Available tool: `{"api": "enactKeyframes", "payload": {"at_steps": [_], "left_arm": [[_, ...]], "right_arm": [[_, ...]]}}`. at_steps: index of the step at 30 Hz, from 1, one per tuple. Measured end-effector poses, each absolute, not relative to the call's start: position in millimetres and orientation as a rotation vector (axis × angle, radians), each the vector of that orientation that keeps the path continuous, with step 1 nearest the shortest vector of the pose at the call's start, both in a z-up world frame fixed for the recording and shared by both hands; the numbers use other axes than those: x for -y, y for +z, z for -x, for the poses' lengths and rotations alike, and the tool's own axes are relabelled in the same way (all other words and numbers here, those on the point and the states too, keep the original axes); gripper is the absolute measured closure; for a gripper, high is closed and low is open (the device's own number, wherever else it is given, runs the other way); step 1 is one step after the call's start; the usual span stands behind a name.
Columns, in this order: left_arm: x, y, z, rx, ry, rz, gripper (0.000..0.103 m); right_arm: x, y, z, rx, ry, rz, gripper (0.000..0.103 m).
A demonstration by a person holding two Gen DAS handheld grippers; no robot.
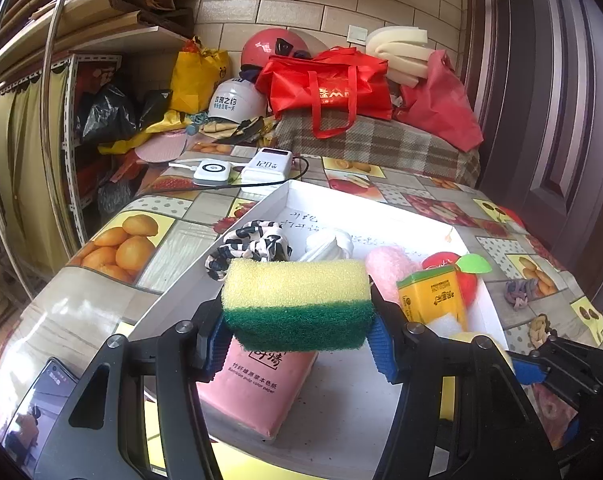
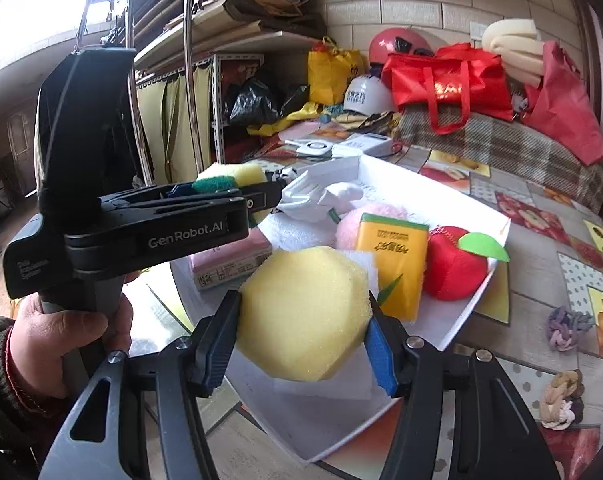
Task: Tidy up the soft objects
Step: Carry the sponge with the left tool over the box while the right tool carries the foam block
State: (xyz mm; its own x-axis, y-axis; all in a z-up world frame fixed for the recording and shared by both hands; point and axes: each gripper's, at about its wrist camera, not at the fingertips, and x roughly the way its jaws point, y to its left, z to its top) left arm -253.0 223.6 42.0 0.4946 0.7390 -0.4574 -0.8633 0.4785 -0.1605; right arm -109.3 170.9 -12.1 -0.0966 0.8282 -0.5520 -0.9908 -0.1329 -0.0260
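Note:
My left gripper (image 1: 297, 332) is shut on a yellow and green scouring sponge (image 1: 297, 300), held above the white tray (image 1: 273, 204). My right gripper (image 2: 301, 344) is shut on a yellow foam block (image 2: 301, 312) over the tray's near corner (image 2: 497, 236). In the tray lie a pink tissue pack (image 1: 257, 384), a black and white scrunchie (image 1: 253, 244), a white cloth (image 1: 329, 244), a pink fluffy ball (image 1: 389, 268), a yellow tissue packet (image 1: 433, 300) and a red plush apple (image 2: 453, 268). In the right wrist view the left gripper (image 2: 261, 196) shows side-on with the sponge (image 2: 229, 176).
Two hair ties (image 2: 565, 328) (image 2: 561, 400) lie on the fruit-print tablecloth right of the tray. A phone (image 1: 41, 404) lies at the table's left front. Power banks (image 1: 261, 168) with cables sit beyond the tray. Bags and helmets (image 1: 329, 84) crowd the back. A hand (image 2: 61, 332) grips the left tool.

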Motion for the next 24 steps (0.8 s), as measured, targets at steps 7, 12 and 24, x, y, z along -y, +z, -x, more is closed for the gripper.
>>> {"api": "enactKeyframes", "payload": {"at_steps": [7,12,24], "left_arm": [[-223,43,252,-0.352,0.999,0.395,0.045],[-223,43,251,-0.356,1.001,0.389,0.045],[-226,44,226,-0.385,1.037,0.29,0.045]], "right_arm": [[-200,-15,93,-0.444,1.563,0.517,0.045],[-223,-13,67,-0.501,1.453,0.448,0.045],[-197,-4,78,-0.435,1.482,0.361,0.043]]}}
